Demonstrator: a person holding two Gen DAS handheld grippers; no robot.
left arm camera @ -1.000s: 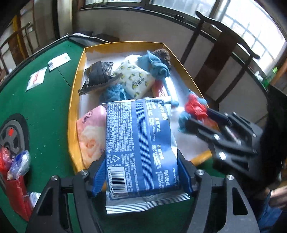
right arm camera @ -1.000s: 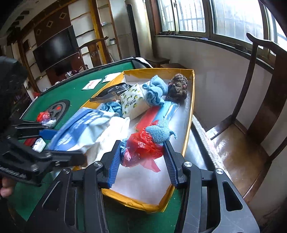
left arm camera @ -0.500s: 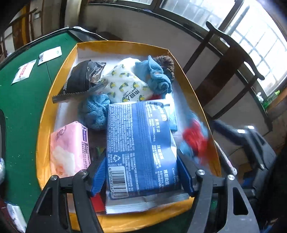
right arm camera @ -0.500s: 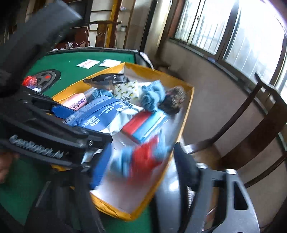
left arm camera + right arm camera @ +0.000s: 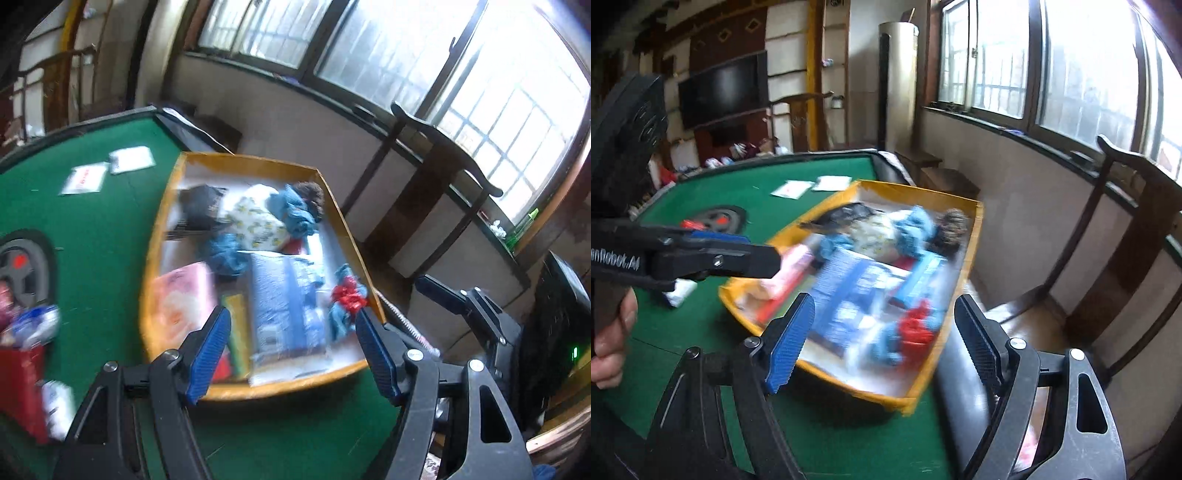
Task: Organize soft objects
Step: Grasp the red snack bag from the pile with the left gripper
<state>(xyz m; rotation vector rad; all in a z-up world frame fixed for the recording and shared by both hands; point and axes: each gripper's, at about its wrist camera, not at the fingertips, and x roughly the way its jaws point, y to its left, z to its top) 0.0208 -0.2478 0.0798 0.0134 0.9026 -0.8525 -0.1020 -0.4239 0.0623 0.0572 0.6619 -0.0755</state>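
Claws (image 5: 293, 345) wide above tray rim (image 5: 295, 387)

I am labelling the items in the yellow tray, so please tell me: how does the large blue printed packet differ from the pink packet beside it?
The large blue printed packet is blue with white text, while the pink packet shows a pale flower design. The blue packet lies in the tray's middle; the pink one lies against the left wall of the yellow tray. The blue packet looks longer. Both lie flat in the tray, and no claw touches either.
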